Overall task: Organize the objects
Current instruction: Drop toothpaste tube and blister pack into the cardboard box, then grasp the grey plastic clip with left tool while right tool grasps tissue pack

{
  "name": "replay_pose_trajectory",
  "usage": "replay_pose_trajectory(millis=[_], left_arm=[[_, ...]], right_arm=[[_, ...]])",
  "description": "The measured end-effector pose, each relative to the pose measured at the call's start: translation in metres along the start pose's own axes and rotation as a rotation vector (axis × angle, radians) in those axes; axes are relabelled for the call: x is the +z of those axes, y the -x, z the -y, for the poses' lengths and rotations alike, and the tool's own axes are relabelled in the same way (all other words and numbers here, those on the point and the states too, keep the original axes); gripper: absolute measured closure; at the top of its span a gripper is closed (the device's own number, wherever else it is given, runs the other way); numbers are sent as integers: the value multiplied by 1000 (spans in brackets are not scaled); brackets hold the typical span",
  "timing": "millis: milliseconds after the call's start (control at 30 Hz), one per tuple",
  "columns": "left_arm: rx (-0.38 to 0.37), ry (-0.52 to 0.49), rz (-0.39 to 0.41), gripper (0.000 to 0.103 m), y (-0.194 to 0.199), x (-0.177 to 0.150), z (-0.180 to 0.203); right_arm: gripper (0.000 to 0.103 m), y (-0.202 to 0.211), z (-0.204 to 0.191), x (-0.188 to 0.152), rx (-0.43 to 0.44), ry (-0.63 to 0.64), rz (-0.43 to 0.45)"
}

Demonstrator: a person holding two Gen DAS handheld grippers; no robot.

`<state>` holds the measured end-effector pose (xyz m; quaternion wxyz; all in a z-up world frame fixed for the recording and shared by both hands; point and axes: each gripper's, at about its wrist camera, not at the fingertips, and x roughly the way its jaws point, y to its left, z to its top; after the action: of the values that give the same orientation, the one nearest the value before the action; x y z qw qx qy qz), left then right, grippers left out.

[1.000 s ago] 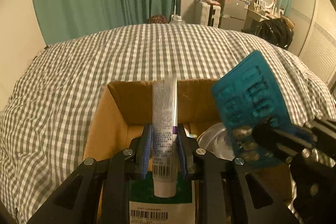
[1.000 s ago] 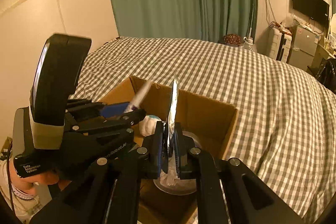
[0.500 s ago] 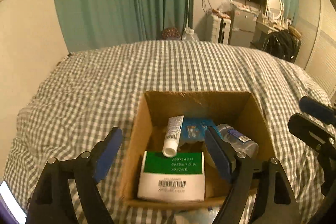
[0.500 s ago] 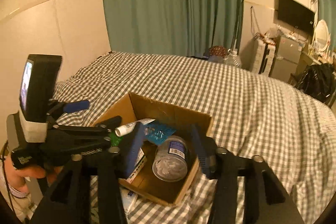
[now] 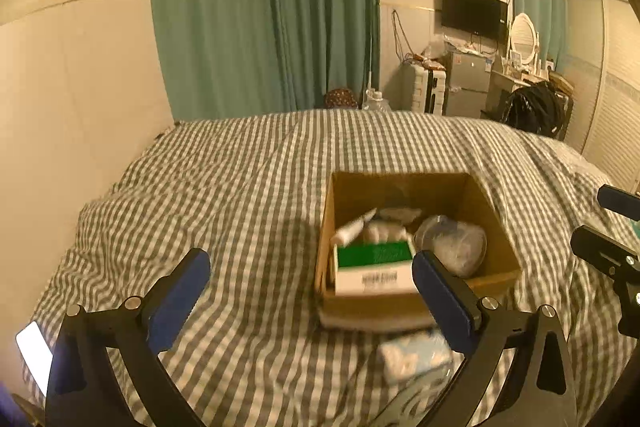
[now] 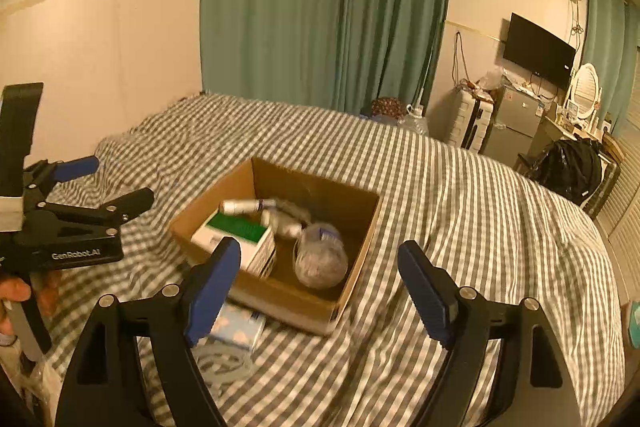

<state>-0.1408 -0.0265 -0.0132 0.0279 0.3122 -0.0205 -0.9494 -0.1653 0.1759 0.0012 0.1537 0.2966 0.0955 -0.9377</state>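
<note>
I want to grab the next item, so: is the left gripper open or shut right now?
Open. The left gripper has its blue fingers spread wide with nothing between them, above the checked bedspread.

I see a matt brown cardboard box [image 6: 360,227], soft checked cloth bedcover [image 5: 240,187], crinkly clear plastic jar [image 6: 320,255], matt black plastic left gripper [image 5: 308,287].

both grippers spread wide, nothing held

left gripper [image 5: 308,291] has its blue-padded fingers [image 5: 180,291] far apart with nothing between them; right gripper [image 6: 320,287] likewise has its blue fingers [image 6: 424,291] splayed and empty; seen from the right wrist, the left gripper [image 6: 92,187] sits off to the left, level, gripped from below by a hand [image 6: 16,299]
</note>
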Motion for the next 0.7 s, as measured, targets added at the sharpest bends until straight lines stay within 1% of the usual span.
replay_pose_trajectory(millis=[100,167,267,333,367,433,533,633,667,700], left_arm=[[0,-2,-23,0,-1,-24,-2],[-9,-7,-54,0,-8,-43,2],[-24,-16,-106,0,-21,-73,14],[-32,-38,-106,0,-25,-91,27],[-43,-50,-110,0,-28,-100,33],[-71,-79,-144,0,-36,-117,45],[-107,-136,-175,0,-42,-134,65],[-181,-169,-218,0,-51,-148,84],[-209,-172,-249,0,-57,-154,90],[-213,-176,-267,0,-62,-157,94]], right_arm=[[22,-5,-9,-22,-17,-4,-30],[22,-15,-15,-37,-16,-8,-62],[22,-29,-19,-61,-42,-2,-121],[22,-38,-19,-79,-42,-1,-166],[22,-43,-17,-87,-46,-1,-186],[22,-52,-13,-101,-57,-6,-224],[22,-63,-3,-117,-65,-34,-267],[22,-67,5,-123,-68,-66,-272],[22,-68,8,-124,-67,-76,-267],[22,-68,8,-124,-66,-80,-264]])
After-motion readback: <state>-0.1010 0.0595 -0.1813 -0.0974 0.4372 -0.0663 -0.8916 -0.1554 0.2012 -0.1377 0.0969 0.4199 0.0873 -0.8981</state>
